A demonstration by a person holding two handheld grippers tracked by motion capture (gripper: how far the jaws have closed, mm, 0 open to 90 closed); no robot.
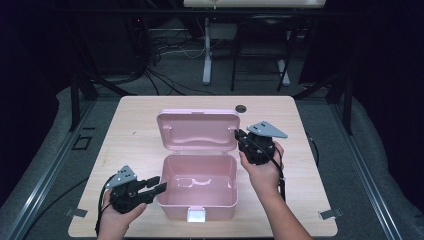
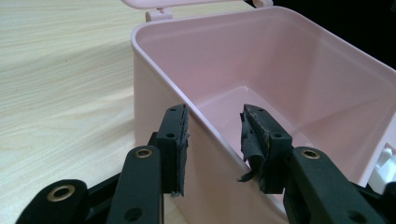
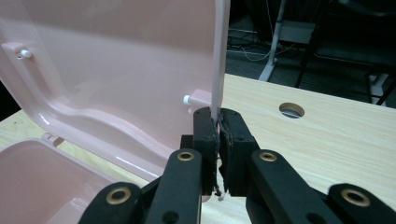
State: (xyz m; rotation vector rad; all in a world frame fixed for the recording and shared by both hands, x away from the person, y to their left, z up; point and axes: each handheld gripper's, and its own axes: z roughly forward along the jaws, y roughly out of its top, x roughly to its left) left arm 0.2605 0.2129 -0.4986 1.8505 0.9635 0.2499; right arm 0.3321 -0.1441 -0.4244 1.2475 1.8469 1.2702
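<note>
Wooden table [image 1: 125, 115]: right gripper [image 3: 217, 122] clamps pink lid [image 1: 197, 131] edge; left gripper [image 2: 215, 140] gapes astride box [image 1: 197, 185] wall. Risk: lid slips, slams; unpinned box skids.

Box [image 1: 197, 187] open on top, w/ upright lid [image 1: 197, 131] blocking far side.

I'm looking down and forward from the high view above the person's side, taking in the whole table [image 1: 125, 115] and the open pink box [image 1: 197, 187] from well back. The left gripper view is sitting very close, peering along its jaws at the box's side wall. The right gripper view is hugging the upright lid [image 3: 116, 70], facing the table's far edge; all three are sharing that box.
</note>
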